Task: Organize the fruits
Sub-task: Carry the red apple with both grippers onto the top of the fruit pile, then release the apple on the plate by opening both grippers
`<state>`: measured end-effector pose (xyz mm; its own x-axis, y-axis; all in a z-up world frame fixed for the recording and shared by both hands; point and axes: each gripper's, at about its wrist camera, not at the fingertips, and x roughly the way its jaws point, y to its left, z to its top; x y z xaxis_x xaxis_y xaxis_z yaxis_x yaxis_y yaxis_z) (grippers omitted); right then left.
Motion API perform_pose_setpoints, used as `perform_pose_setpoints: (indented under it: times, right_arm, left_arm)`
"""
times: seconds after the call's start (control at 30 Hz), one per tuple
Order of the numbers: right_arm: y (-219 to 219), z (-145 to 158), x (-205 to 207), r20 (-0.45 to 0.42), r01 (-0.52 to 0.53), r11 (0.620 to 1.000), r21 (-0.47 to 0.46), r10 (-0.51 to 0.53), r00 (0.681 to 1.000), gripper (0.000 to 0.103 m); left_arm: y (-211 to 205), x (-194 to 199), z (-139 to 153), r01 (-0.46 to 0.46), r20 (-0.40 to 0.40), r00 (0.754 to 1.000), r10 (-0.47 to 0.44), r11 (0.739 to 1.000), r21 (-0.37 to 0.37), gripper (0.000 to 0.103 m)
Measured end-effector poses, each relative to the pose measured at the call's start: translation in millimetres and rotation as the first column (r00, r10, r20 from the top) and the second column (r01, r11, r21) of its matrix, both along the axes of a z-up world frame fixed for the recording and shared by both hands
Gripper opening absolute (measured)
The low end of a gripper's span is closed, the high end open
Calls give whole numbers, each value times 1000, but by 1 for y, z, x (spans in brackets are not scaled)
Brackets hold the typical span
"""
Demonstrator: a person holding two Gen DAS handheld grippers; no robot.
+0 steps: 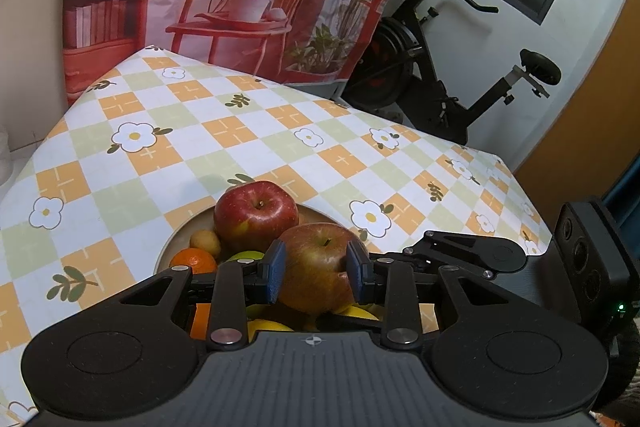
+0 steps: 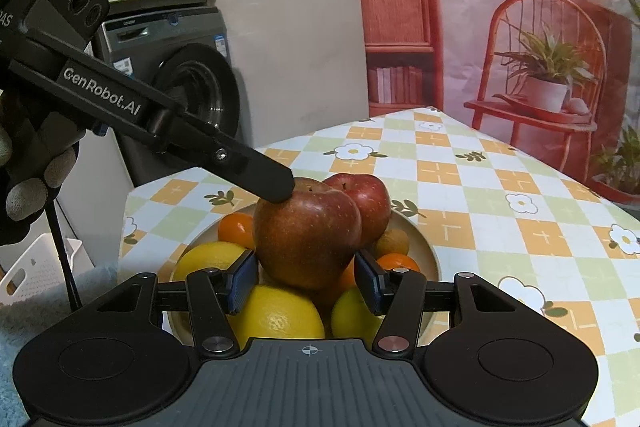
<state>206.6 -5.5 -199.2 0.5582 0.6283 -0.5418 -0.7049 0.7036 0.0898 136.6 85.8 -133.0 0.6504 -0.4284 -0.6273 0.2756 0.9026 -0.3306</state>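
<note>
A tan bowl (image 1: 172,251) (image 2: 428,247) on the checked tablecloth holds piled fruit. A brownish-red apple (image 1: 316,259) (image 2: 308,235) sits on top of the pile, in front of a second, redder apple (image 1: 256,215) (image 2: 368,203). My left gripper (image 1: 316,275) is shut on the front apple, its blue pads against both sides. In the right wrist view one of its fingers (image 2: 264,179) touches the apple's upper left. My right gripper (image 2: 306,281) stands open, the apple's lower part between its fingertips. Beneath lie lemons (image 2: 276,315), oranges (image 1: 192,261) (image 2: 236,227) and a small brownish fruit (image 1: 205,243) (image 2: 394,242).
The table (image 1: 240,131) (image 2: 480,187) stretches beyond the bowl to a painted backdrop. An exercise bike (image 1: 440,87) stands past its far right corner. A washing machine (image 2: 180,87) and a white basket (image 2: 36,271) sit left of the table. A gloved hand (image 2: 32,179) holds the left gripper.
</note>
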Motion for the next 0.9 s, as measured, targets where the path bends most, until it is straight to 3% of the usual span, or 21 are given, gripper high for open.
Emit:
perform_pose_setpoints:
  times: [0.4,0.73,0.9]
  right_arm:
    - [-5,3,-5,11,33,999,-12,-33,999,51]
    - [-18,14,-14,32,90,996,7,-90,995,52]
    - [-25,20,-20,41,136,991,6,-136,990,62]
  left_arm:
    - [-1,-8,8,-50,34,998,48,998,47,36]
    - [-2,-22,17,-95,75,993,88,992,87,44]
    - [-2,-31,20,-130,94,988,120,985,113,50]
